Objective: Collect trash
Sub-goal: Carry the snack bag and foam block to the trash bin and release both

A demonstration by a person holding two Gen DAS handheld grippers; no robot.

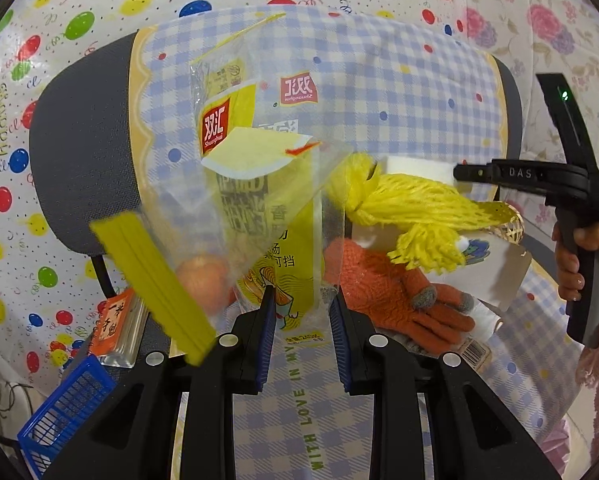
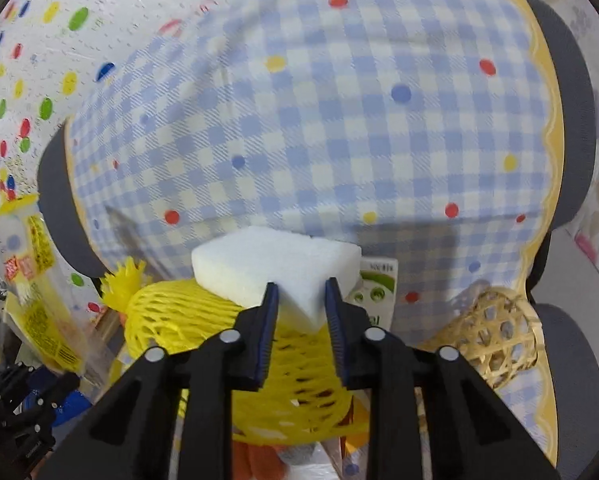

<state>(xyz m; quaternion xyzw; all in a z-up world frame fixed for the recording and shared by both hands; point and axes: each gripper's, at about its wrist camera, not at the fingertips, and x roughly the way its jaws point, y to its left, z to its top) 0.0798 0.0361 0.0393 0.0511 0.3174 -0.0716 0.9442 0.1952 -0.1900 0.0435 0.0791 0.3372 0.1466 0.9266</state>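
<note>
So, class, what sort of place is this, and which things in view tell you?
Probably a room in a home: an office chair draped in a checked cloth, a balloon-print sheet behind, and household clutter on the seat such as an orange glove and a woven basket.

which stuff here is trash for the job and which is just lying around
For the job: clear snack bag in the left gripper; white foam block in the right gripper; yellow foam net.

Probably just lying about: orange glove; woven basket; blue basket; checked cloth.
</note>
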